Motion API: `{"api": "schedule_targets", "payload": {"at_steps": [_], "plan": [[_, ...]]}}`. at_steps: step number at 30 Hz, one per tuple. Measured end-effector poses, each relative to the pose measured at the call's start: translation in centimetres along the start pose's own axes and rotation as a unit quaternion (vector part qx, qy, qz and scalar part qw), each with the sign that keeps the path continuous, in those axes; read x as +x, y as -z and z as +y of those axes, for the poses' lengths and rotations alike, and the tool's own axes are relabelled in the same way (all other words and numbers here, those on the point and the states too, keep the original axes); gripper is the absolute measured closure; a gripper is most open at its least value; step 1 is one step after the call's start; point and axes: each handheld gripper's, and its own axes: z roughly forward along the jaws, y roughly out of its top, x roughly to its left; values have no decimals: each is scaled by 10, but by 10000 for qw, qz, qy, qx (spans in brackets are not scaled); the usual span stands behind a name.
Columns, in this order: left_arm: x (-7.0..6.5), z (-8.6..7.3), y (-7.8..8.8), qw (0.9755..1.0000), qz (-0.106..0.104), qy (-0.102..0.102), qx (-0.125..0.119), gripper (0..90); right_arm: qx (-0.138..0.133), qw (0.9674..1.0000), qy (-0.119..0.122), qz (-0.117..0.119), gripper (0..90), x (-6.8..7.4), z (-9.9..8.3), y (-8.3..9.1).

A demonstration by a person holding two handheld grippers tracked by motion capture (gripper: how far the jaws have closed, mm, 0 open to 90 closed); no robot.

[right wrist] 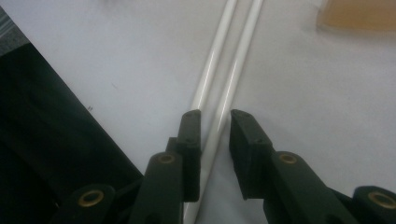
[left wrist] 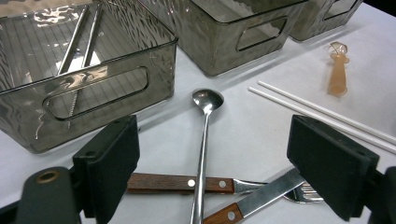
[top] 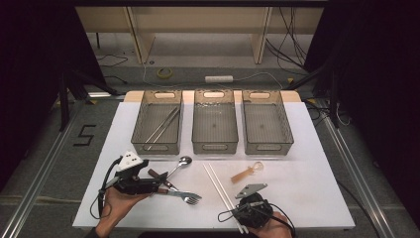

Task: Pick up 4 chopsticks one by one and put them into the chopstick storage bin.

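Sorting has just begun: metal chopsticks (top: 162, 126) lie in the left bin (top: 138, 116). Your right tool (right wrist: 215, 114) is nearly closed around one white chopstick (right wrist: 233, 79); your left tool (left wrist: 212, 154) gapes over the spoon (left wrist: 205, 121).

Three smoky see-through bins stand in a row across the far part of the white bench (top: 317, 148). The middle bin (top: 214, 144) serves as landmark: the left bin (top: 157, 145) beside it holds a pair of metal chopsticks (top: 162, 125) lying slantwise, and the right bin (top: 267, 144) stands on its other side. Nearer than the right bin lies an amber plastic spoon (top: 246, 173).
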Motion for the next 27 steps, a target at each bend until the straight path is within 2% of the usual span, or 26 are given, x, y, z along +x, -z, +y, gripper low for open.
{"api": "schedule_targets", "payload": {"at_steps": [6, 7, 12, 19, 22, 27], "plan": [[0, 0, 0, 10000, -11, -12, 1, 166, 23, 9999, 71, -82, 762, 1, 0, -1], [0, 0, 0, 10000, -10, -15, 3, 166, 3, 9999, 25, -109, 766, 2, 0, -1], [0, 0, 0, 10000, -12, -25, 11, 166, 40, 9997, 161, -197, 789, 3, 1, -1], [-1, 0, 0, 10000, -27, -46, 29, 166, 40, 9998, 113, -185, 801, 2, 1, -1], [-1, 0, 0, 10000, -32, -56, 29, 166, 46, 9994, 103, -332, 824, 1, 2, -1], [-1, 0, 0, 10000, -37, -59, 35, 166, 64, 9996, -21, -290, 835, -2, 2, -1]]}}
